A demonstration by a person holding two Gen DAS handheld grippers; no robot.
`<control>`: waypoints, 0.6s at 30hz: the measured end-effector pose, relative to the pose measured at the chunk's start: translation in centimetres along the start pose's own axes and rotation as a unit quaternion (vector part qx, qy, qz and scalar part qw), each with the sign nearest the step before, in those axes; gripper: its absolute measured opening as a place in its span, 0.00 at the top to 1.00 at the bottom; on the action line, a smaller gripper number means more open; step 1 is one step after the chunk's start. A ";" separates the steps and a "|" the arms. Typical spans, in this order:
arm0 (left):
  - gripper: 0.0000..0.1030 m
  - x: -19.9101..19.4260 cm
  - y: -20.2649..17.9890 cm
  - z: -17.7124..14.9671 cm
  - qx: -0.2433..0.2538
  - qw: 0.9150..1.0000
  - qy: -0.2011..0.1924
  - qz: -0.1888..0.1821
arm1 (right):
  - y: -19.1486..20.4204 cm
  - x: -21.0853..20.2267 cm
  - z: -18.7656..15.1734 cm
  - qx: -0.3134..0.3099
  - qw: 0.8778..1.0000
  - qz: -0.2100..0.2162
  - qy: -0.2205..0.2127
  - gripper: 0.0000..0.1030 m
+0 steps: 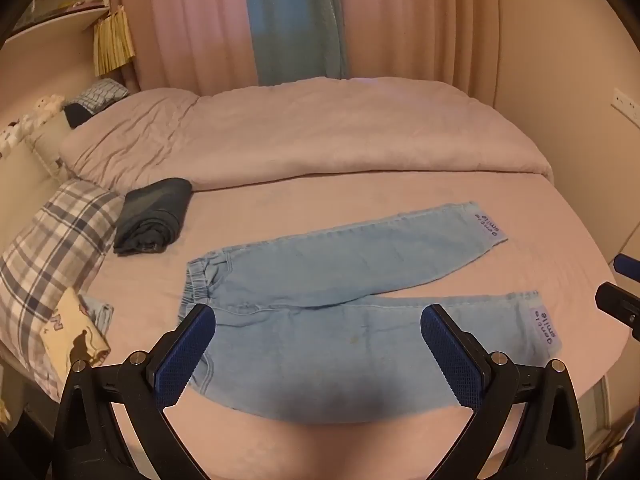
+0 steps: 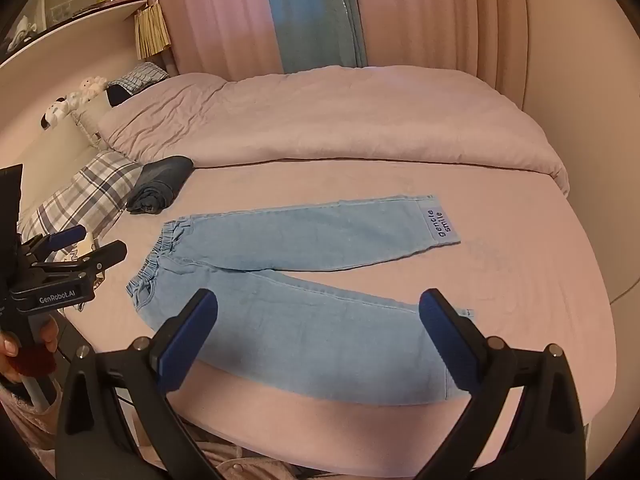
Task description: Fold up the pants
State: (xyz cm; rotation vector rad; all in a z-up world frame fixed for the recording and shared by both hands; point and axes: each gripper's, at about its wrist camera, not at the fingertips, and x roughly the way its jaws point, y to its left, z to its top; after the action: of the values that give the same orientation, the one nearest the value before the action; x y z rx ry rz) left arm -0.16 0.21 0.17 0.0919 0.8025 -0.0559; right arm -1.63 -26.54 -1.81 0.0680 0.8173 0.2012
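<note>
Light blue denim pants lie flat on the pink bed, waistband to the left, both legs spread apart to the right, each cuff with a "gentle smile" label. They also show in the right wrist view. My left gripper is open and empty, hovering above the near leg close to the waistband. My right gripper is open and empty, above the near leg toward its cuff. The left gripper also shows at the left edge of the right wrist view.
A folded dark garment lies left of the pants. A plaid pillow and a printed cloth are at the left. A pink duvet is bunched along the far side. Curtains hang behind.
</note>
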 end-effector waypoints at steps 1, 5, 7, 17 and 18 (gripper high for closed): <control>0.00 0.1 -0.5 0.1 0.002 1.000 0.000 0.001 | 0.0 0.0 0.0 -0.001 1.000 0.000 -0.001 0.01; 0.00 0.1 -0.4 0.1 -0.002 1.000 -0.001 0.000 | 0.0 0.0 0.0 0.000 1.000 -0.001 -0.002 0.01; 0.00 0.2 -0.5 0.1 0.005 1.000 -0.001 0.004 | 0.0 0.0 0.0 -0.001 1.000 -0.001 -0.003 0.01; 0.00 0.1 -0.7 0.1 0.012 1.000 0.000 0.003 | 0.2 0.0 0.0 -0.002 1.000 -0.001 -0.004 0.01; 0.00 0.1 -0.7 0.1 0.011 1.000 -0.001 0.003 | 0.2 0.0 0.0 -0.002 1.000 -0.001 -0.004 0.01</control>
State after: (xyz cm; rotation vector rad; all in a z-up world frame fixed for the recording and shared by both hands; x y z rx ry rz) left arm -0.10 -0.53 0.09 0.1152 0.8004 -0.0596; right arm -1.67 -26.37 -1.76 0.0643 0.8083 0.2014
